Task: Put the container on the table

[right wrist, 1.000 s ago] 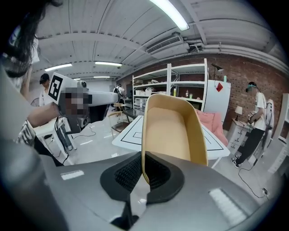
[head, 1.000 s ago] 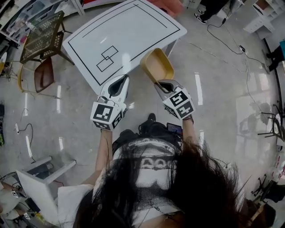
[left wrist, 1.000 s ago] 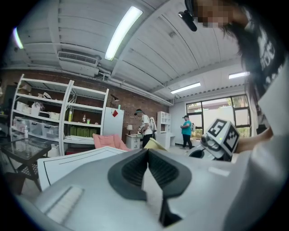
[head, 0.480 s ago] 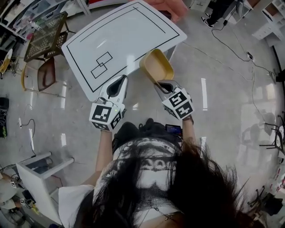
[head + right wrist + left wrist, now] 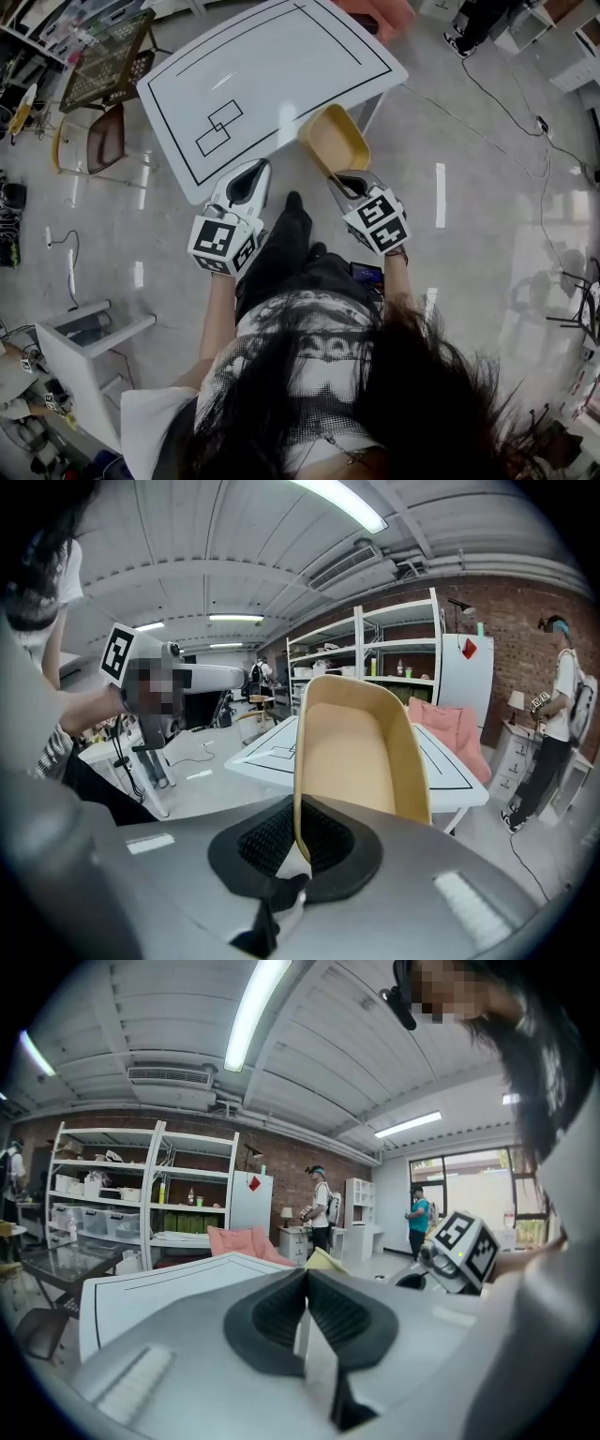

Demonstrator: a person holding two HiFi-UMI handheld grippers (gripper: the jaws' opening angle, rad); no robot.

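Note:
My right gripper [image 5: 348,181] is shut on the rim of a tan oblong container [image 5: 331,140], which hangs in the air just off the near edge of the white table [image 5: 262,70]. In the right gripper view the container [image 5: 356,747] stands up from between the jaws, its hollow side facing the camera, with the table [image 5: 441,761] behind it. My left gripper [image 5: 246,182] is shut with nothing in it, close to the table's near edge. In the left gripper view [image 5: 305,1299] its pads meet, with the table [image 5: 159,1288] beyond.
Black outlines are drawn on the table top, among them two small overlapping squares [image 5: 219,127]. A mesh-topped side table [image 5: 105,59] and a chair [image 5: 94,141] stand to the left. Shelving [image 5: 141,1194] and people stand at the room's far side. Cables [image 5: 506,103] trail over the floor to the right.
The person has stepped closer to the table, one leg now forward between the grippers. The container stays held in the right gripper near the table's edge.

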